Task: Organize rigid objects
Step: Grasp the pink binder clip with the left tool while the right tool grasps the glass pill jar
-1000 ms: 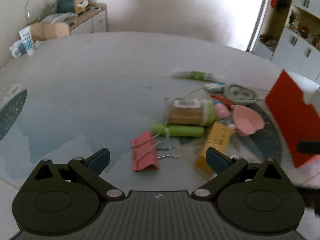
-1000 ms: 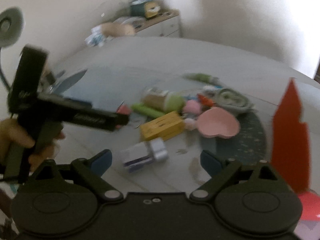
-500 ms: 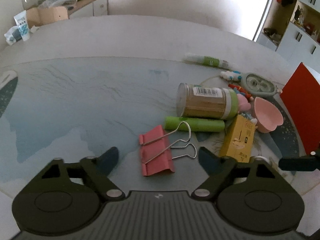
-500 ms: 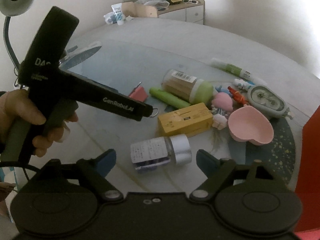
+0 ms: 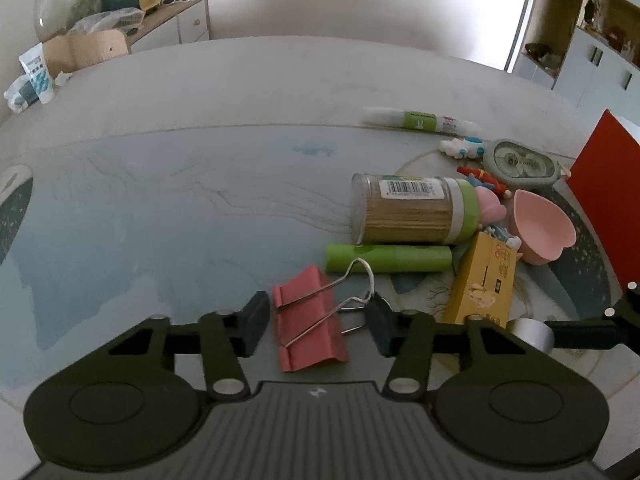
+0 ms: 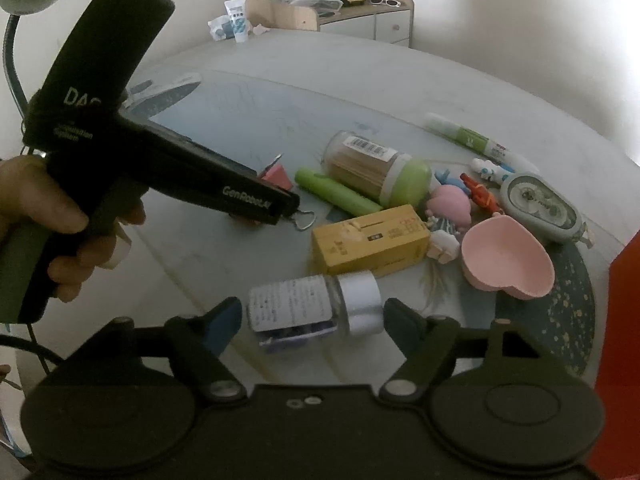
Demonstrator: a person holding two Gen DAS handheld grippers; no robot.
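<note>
Pink plastic fills the gap at the bottom centre of the left wrist view: the binder clip [image 5: 310, 320] lies flat on the table [image 5: 160, 200] between the spread fingers of the left gripper [image 5: 316, 320], which flank it without pressing on it. One wire handle sticks up and crosses toward the right finger, so a close could catch wire instead of the body and flip the clip away. Low in the right wrist view, the right gripper [image 6: 312, 322] is likewise apart around a small bottle [image 6: 312, 308] lying on its side; being round, it may roll or squirt out if pinched off-centre. Just beyond sit a yellow box [image 6: 370, 240] and a green tube [image 5: 388, 258], close enough to be nudged. Farther up and right, the toothpick jar [image 5: 412, 214] and pink heart dish [image 6: 506, 258] crowd together, with a red bin [image 5: 604, 200] at the frame's right edge.
</note>
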